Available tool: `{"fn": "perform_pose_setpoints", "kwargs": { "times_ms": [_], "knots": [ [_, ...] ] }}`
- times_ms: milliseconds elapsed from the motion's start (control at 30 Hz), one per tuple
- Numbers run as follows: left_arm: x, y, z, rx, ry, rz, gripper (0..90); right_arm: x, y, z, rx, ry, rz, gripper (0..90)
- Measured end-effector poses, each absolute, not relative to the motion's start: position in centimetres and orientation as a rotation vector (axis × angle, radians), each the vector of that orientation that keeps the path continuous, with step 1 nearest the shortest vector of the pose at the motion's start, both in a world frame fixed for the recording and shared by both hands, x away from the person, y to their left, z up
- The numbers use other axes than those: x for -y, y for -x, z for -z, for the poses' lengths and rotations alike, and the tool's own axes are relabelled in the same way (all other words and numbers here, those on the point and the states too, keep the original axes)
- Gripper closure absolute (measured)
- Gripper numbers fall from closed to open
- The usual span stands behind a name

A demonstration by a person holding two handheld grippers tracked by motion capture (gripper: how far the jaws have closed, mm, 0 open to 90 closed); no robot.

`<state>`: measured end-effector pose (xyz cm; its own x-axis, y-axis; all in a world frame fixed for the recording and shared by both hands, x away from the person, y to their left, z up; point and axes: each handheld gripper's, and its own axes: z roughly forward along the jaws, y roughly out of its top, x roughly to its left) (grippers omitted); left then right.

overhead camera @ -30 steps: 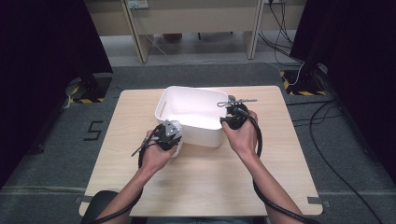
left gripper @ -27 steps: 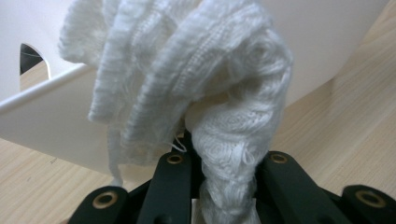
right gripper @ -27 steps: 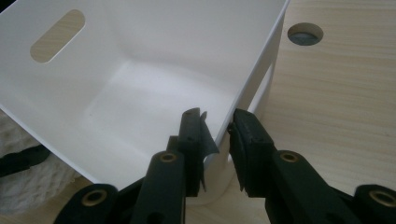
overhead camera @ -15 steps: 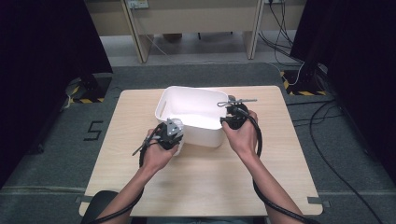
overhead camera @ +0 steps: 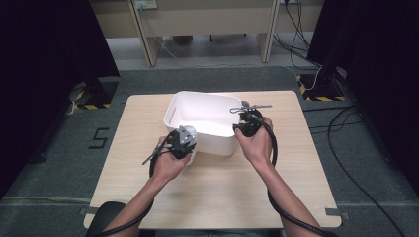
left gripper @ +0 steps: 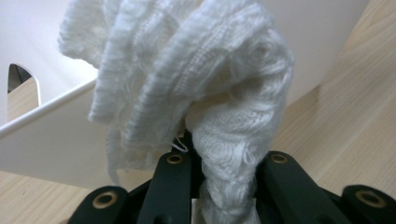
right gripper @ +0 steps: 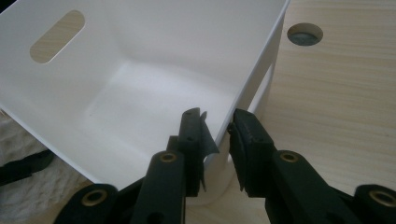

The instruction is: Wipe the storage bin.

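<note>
Left gripper (overhead camera: 184, 143), nearest the person: jaws clamped fully down on a bunched white knitted cloth (left gripper: 196, 88), which in the left gripper view bulges up above the jaws, just outside the near wall of the white plastic bin (overhead camera: 207, 118). Cloth sits off the near left corner of the bin in the high view, not yet over the rim. Right gripper (right gripper: 217, 130): jaws part-way closed astride the bin's near right corner, one inside the wall, one outside; whether the pads actually press the wall I cannot tell for certain, though it looks like a steadying pinch. Step in hand, as I judge it: bin held steady, cloth about to go in. Next move likely calls for lifting the cloth clear of the near rim, carrying it forward over the opening, then releasing; the hanging folds could catch on the rim if taken too low. Bin interior looks bare, so room inside. Handle slot (right gripper: 57, 36) shows in the far wall. Beyond, the wooden table (overhead camera: 296, 163) has open surface on either side of the bin; the far table edge lies close behind it, a cable hole (right gripper: 305, 33) to the right.
</note>
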<state>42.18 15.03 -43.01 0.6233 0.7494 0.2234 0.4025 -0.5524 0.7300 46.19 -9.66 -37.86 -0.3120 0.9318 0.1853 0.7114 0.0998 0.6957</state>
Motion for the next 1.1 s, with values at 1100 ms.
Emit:
{"fn": "perform_pose_setpoints", "kwargs": {
  "times_ms": [1100],
  "knots": [
    [-14.3,-42.6,46.1,-0.894,-2.256,-0.703,78.9,9.6,-46.2,37.9,-2.08,-1.62,-1.036,74.4]
  ]
}}
